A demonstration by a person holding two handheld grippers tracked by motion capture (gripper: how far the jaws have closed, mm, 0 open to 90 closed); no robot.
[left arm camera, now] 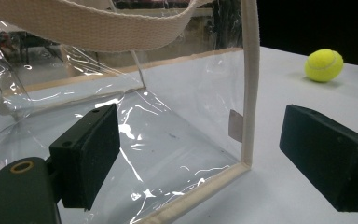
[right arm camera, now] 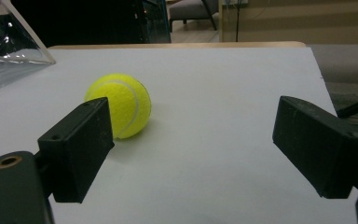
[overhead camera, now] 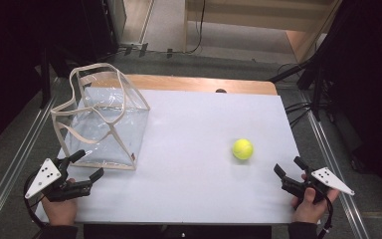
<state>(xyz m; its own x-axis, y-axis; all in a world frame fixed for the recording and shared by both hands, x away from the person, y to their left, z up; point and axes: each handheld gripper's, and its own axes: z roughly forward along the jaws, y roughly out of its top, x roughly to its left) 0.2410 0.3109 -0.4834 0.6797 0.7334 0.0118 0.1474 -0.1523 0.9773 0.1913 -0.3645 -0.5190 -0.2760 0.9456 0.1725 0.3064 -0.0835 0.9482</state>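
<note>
Tennis ball (overhead camera: 242, 149), bright yellow-green, fuzzy, with curved white seam.

Lab: railed rig table (overhead camera: 214, 199)

I see bare white table (overhead camera: 199, 149) all around the tennis ball (overhead camera: 242, 149), so it is reachable from every side. Well left of the ball, a clear plastic bag (overhead camera: 104, 124) stands upright, its loose straps blocking passage there.
</note>
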